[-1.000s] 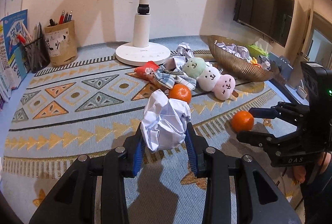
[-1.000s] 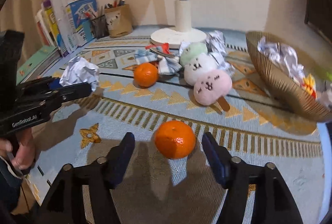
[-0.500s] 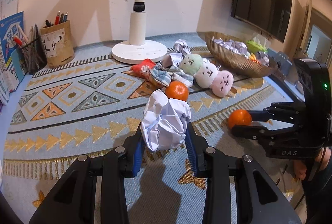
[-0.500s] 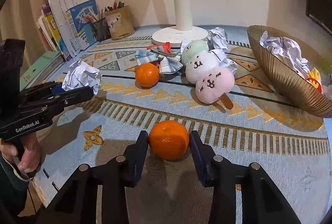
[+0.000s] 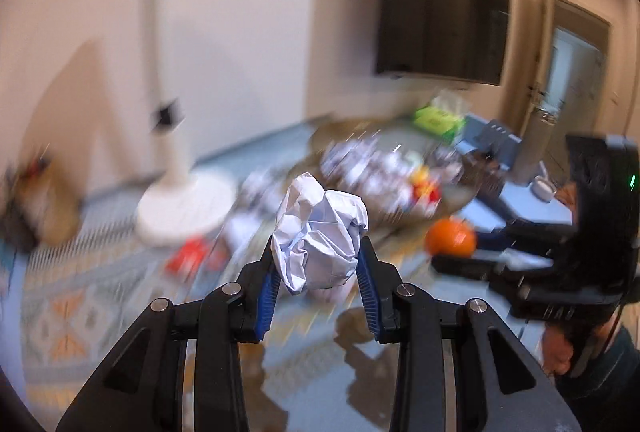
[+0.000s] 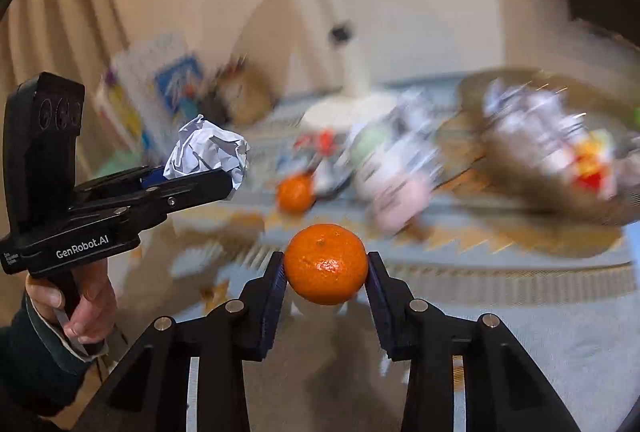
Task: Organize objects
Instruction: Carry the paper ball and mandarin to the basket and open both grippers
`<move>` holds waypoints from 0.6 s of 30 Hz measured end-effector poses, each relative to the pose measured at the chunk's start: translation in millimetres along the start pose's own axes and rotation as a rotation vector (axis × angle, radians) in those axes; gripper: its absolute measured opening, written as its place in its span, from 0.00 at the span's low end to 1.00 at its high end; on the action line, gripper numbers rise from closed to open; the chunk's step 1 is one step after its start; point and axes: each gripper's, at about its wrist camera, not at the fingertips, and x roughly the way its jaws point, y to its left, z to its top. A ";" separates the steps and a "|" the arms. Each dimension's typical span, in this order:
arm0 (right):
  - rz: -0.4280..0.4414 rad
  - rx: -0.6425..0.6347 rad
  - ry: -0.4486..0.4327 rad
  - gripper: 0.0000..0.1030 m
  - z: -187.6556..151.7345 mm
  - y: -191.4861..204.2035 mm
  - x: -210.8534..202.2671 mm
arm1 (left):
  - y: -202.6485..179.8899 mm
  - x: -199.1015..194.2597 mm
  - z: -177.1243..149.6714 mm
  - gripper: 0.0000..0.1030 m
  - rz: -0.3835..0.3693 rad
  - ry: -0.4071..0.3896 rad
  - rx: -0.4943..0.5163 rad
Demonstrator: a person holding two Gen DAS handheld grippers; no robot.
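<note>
My left gripper (image 5: 318, 272) is shut on a crumpled white paper ball (image 5: 320, 236) and holds it in the air above the patterned mat; it also shows in the right wrist view (image 6: 208, 152). My right gripper (image 6: 326, 272) is shut on an orange mandarin (image 6: 326, 264), lifted off the mat; it shows at the right of the left wrist view (image 5: 450, 242). A second mandarin (image 6: 295, 194) lies on the mat further back. The woven basket (image 6: 516, 160) with crumpled paper is at the right, blurred.
Both views are motion-blurred. A white lamp base (image 5: 186, 210) stands at the back. Plush toys (image 6: 396, 192), a red packet (image 5: 188, 258) and cloth lie mid-mat. Books and a pen holder (image 6: 244, 100) stand at the back left.
My right gripper has closed on the near mandarin and lifted it off the mat. Both grippers have risen and swung toward the basket side, the paper ball still held.
</note>
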 end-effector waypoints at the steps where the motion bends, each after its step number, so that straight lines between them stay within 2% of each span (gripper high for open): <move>1: -0.041 0.023 -0.037 0.38 10.3 -12.0 -15.4 | -8.2 13.5 14.2 0.32 -0.007 -0.001 0.022; 3: -0.131 0.070 -0.099 0.38 29.2 -35.3 -41.5 | -21.9 48.0 37.6 0.32 -0.015 0.015 0.046; 7: -0.347 0.219 -0.203 0.38 65.2 -103.4 -79.2 | -32.0 111.6 67.4 0.32 -0.067 0.049 0.006; 8: -0.381 0.273 -0.210 0.38 71.8 -123.4 -81.2 | -34.7 124.1 71.4 0.32 -0.070 0.057 0.007; 11: -0.391 0.359 -0.193 0.38 84.6 -161.9 -70.8 | -47.1 151.8 80.1 0.35 -0.087 0.070 0.038; 13: -0.397 0.360 -0.171 0.38 95.3 -174.6 -55.1 | -48.1 162.4 83.0 0.48 -0.132 0.077 0.029; 14: -0.398 0.358 -0.165 0.38 100.5 -179.2 -50.5 | -47.2 165.6 85.4 0.68 -0.140 0.090 0.016; 15: -0.398 0.357 -0.158 0.38 108.3 -183.3 -43.1 | -45.2 166.2 86.7 0.83 -0.124 0.094 -0.001; 16: -0.408 0.359 -0.157 0.42 111.6 -185.9 -42.4 | -42.7 162.4 85.7 0.83 -0.107 0.084 -0.011; 18: -0.455 0.369 -0.156 0.58 117.1 -191.5 -43.9 | -37.4 149.5 81.6 0.83 -0.112 0.071 -0.015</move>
